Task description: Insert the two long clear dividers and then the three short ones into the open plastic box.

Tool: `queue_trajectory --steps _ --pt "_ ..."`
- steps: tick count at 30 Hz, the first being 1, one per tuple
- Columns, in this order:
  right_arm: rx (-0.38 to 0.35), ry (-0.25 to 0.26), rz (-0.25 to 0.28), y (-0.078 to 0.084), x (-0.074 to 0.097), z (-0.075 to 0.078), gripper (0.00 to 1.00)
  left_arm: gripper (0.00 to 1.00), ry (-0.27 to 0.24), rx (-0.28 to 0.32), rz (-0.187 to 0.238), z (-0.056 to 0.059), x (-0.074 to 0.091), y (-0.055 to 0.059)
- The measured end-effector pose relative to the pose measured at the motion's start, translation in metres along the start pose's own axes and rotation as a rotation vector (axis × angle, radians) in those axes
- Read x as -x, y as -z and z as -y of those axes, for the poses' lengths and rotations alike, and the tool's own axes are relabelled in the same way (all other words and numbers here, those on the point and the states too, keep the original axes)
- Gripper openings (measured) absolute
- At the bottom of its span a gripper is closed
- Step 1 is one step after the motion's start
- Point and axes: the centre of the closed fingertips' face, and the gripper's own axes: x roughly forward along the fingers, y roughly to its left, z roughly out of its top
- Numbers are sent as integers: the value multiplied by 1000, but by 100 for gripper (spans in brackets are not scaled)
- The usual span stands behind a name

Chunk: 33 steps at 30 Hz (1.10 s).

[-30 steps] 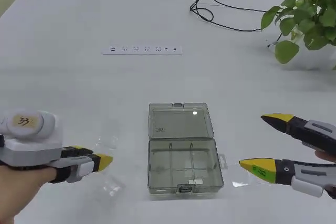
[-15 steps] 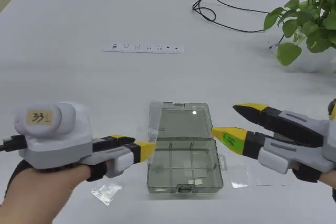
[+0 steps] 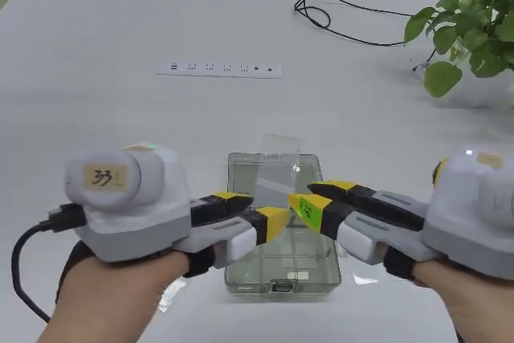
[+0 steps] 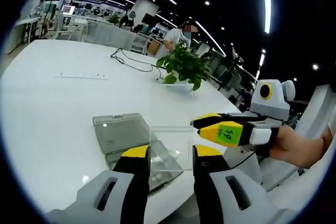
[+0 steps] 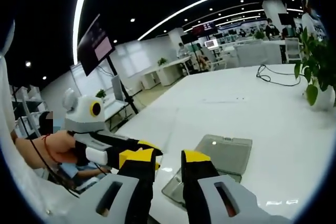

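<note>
Clear divider (image 3: 281,150), pinched in your left hand-held gripper (image 3: 253,208), reaches the box (image 3: 241,279) for insertion; right hand-held gripper (image 3: 312,194), slightly spread, joins.

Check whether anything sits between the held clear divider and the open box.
Nothing visible blocks it. The clear plastic divider, held by the left gripper, hangs above the open grey see-through plastic box. The right gripper sits close beside the divider and might crowd its way down.
</note>
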Motion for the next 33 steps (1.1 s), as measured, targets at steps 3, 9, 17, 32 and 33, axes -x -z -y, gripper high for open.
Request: queue_trajectory --steps 3,9,17,32,33 --pt "1 3 -5 0 -2 0 17 30 0 -19 -5 2 -1 1" --pt "-21 4 -15 3 -7 -2 13 30 -3 -42 -16 4 -2 4" --pt "-47 19 -24 7 -10 -2 8 30 -11 -55 -21 3 -2 5" --pt "-98 37 -37 10 -10 -5 6 31 2 -47 -5 6 -2 5" --pt "-98 37 -39 10 -10 -5 6 31 4 -48 -6 6 -2 5"
